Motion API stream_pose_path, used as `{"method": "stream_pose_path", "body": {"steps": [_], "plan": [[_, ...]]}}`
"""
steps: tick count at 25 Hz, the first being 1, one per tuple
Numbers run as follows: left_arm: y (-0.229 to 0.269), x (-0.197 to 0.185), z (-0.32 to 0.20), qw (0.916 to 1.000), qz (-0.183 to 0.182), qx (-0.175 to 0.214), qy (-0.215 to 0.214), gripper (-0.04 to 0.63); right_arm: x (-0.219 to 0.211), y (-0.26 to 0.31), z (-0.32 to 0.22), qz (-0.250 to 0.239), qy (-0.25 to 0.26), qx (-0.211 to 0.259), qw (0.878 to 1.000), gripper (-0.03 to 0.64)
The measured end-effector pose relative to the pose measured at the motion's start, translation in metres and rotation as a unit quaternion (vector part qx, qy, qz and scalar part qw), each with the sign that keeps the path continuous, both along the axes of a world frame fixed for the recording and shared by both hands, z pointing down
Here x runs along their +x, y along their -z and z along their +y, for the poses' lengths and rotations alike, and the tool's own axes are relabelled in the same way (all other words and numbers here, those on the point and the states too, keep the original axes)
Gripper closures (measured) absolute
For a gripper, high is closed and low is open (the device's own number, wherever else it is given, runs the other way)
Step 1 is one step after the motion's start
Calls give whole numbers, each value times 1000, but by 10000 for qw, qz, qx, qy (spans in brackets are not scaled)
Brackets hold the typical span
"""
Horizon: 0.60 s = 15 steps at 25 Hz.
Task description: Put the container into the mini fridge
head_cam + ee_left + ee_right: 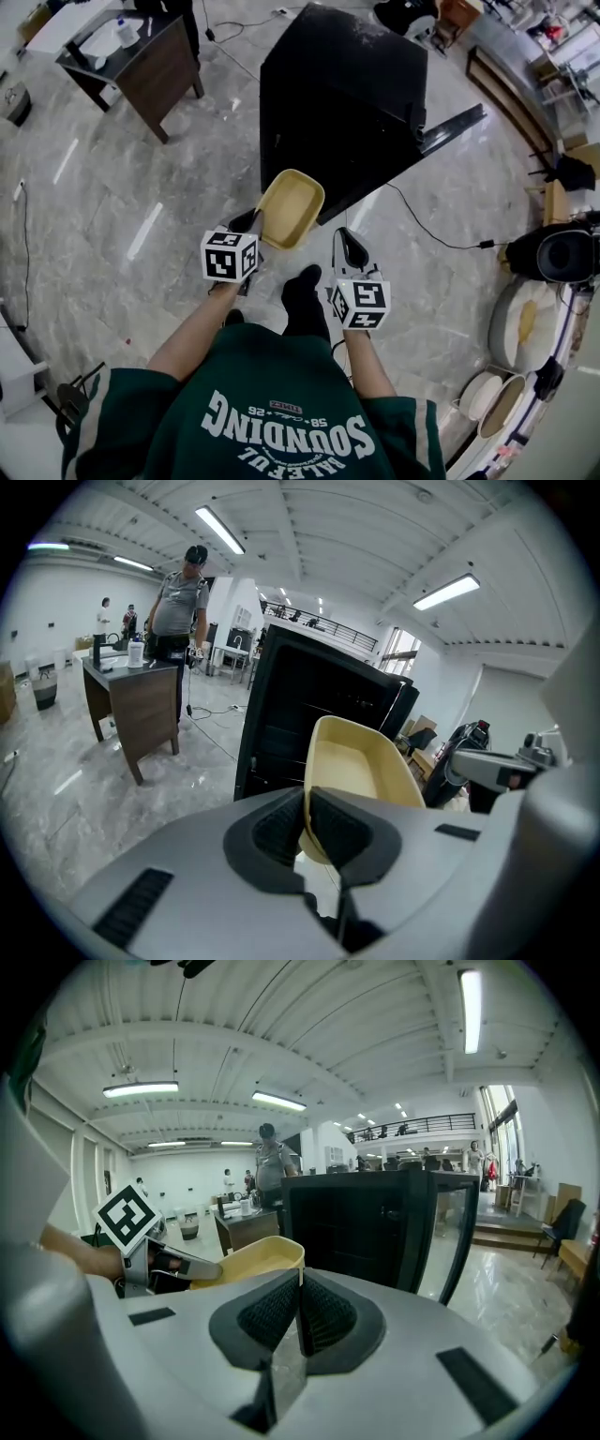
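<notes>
Left hand-held gripper (pixel 255 223) was pinching the near rim of an empty cream-yellow plastic container (pixel 291 208). Its own view showed both pads clamped on the thin wall, one inside and one outside, with the tub (pixel 361 761) jutting away from the jaws and tipped up on edge. The container was carried in the air above the grey marble floor (pixel 112 187), just before the lower front corner of the black mini fridge (pixel 342 94); whether it touched the cabinet could not be told. The fridge door (pixel 427 141) stood swung open to the person's right, its glass panel seen edge-on in the right gripper view. Right hand-held gripper (pixel 350 246) hung just right of the container, apart from it, with its pads pressed together and nothing between them. From that camera the left gripper's marker cube (pixel 127 1218) and the tub (pixel 248 1258) lay to the left, the dark fridge interior (pixel 366 1227) straight ahead. One black-socked foot (pixel 305 298) showed between the two grippers. A dark wooden worktop (pixel 150 61) carrying a white bottle (pixel 127 33) stood well apart to the far left, and another person (pixel 178 602) stood behind it.
</notes>
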<state>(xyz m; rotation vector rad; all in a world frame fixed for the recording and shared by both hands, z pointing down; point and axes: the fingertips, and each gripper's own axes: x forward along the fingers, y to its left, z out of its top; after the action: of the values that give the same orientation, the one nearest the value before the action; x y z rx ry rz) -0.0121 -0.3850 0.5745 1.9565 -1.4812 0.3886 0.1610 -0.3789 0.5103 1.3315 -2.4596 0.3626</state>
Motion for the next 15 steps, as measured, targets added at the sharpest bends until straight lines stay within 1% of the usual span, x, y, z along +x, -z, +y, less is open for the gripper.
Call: {"method": "stream_pose_path", "body": {"steps": [9,15], "plan": [[-16,4,-37,9997,-62,-21,254,569,-1,-14,-41,-128,236,-59,9996,581],[-37,11,-61,9992,-36,-150,374,569,6,-28,-60,-153,288,-144,9994,581]]}}
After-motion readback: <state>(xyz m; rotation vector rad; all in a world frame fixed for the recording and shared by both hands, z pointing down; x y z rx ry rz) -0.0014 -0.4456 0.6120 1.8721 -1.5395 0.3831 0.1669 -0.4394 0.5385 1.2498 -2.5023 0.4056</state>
